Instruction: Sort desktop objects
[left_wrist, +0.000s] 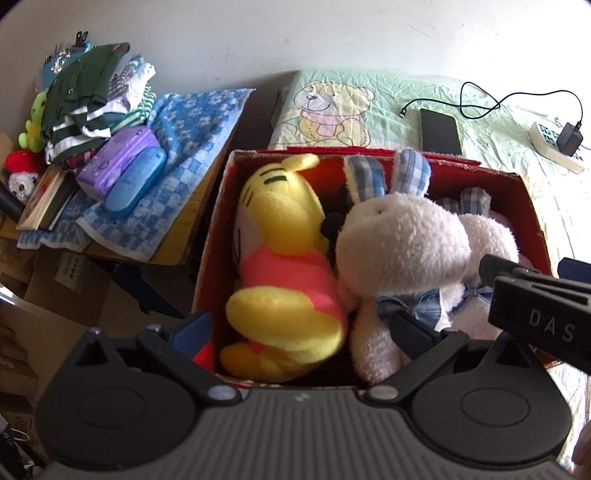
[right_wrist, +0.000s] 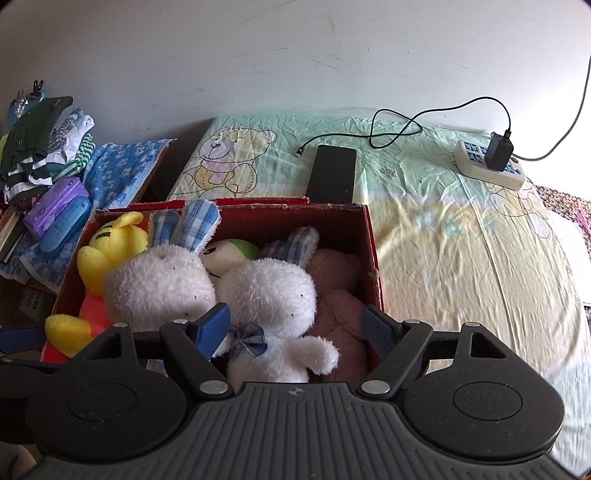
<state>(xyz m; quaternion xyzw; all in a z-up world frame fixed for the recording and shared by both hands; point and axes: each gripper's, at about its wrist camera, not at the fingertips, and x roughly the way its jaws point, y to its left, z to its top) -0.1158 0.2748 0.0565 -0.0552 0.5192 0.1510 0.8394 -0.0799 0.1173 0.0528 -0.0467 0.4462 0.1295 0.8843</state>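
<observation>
Bed (right_wrist: 461, 236): red box (right_wrist: 373, 254), phone (right_wrist: 332, 173), power strip (right_wrist: 487, 166).

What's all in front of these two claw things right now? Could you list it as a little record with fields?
container: red cardboard box, open top
inside: yellow plush bear, two white plush rabbits, pink plush, green-capped plush
left gripper: open, above the bear
right gripper: open, above the bow-tie rabbit
beside box: black phone and power strip on the bedsheet
far left: folded clothes, blue case

plush toys (right_wrist: 266, 291), packed in red box (right_wrist: 373, 251)
</observation>
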